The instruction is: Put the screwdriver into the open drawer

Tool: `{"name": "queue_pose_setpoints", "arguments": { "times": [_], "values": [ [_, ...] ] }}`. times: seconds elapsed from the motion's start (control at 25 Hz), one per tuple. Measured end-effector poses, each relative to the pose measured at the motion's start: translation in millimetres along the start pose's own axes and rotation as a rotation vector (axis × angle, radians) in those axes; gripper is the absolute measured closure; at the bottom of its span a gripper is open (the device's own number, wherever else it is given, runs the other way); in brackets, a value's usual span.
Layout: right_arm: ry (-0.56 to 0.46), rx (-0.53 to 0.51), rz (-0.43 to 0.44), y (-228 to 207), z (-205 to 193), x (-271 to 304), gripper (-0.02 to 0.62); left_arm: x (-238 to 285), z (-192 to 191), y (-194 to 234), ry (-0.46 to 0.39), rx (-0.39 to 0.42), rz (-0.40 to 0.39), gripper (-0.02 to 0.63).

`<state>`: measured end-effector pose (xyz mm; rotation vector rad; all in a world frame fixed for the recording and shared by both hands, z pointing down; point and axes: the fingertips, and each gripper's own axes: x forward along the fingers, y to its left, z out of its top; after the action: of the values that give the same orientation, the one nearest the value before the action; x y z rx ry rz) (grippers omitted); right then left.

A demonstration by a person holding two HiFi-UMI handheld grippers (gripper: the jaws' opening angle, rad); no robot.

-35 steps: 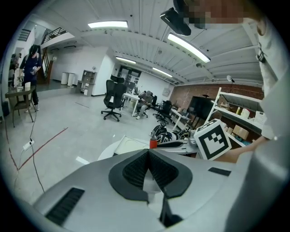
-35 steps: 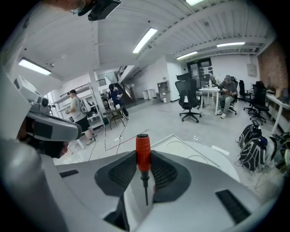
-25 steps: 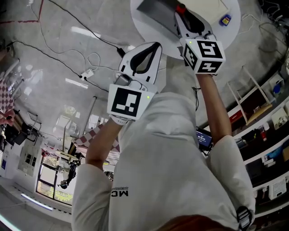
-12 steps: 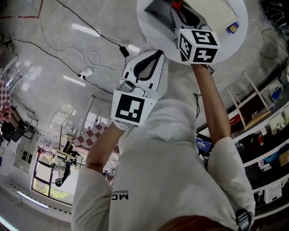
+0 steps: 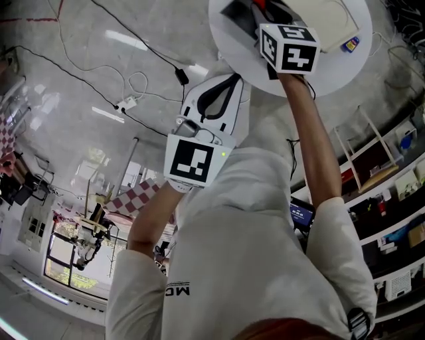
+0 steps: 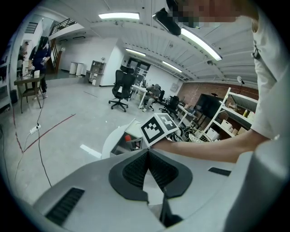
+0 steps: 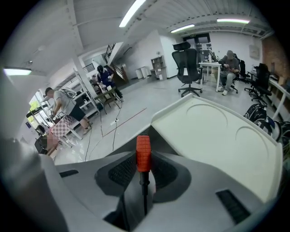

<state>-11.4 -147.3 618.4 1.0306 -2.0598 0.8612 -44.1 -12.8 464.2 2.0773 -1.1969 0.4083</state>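
The screwdriver [image 7: 143, 154] sits red handle forward in the right gripper [image 7: 144, 177], whose jaws are clamped on it, and it hangs close over the open drawer [image 5: 234, 14] of the white cabinet [image 7: 213, 131] on the round table [image 5: 332, 66]. The left gripper [image 6: 147, 157] is held back near the table's edge, jaws pressed together on nothing. To do this step well, I judge, bring the tool fully over the opening, lower it level inside, and only then part the jaws, keeping clear of the drawer's front lip.
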Motion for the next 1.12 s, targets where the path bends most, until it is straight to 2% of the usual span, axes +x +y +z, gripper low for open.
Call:
{"name": "queue_pose_setpoints", "arguments": {
  "times": [0.4, 0.72, 1.12],
  "values": [
    [0.109, -0.003, -0.004, -0.9, -10.2, 23.5, 0.443, -0.7, -3.1, 11.2, -0.001, -0.027, 0.028, 0.597],
    [0.141, -0.022, -0.007, -1.3, -15.7, 31.5, 0.443, 1.6, -4.0, 16.2, 0.006, -0.028, 0.031, 0.597],
    [0.123, -0.043, 0.005, 6.9, -11.3, 20.9, 0.442, 5.9, 5.8, 8.8, 0.012, -0.002, 0.011, 0.597]
  ]
}}
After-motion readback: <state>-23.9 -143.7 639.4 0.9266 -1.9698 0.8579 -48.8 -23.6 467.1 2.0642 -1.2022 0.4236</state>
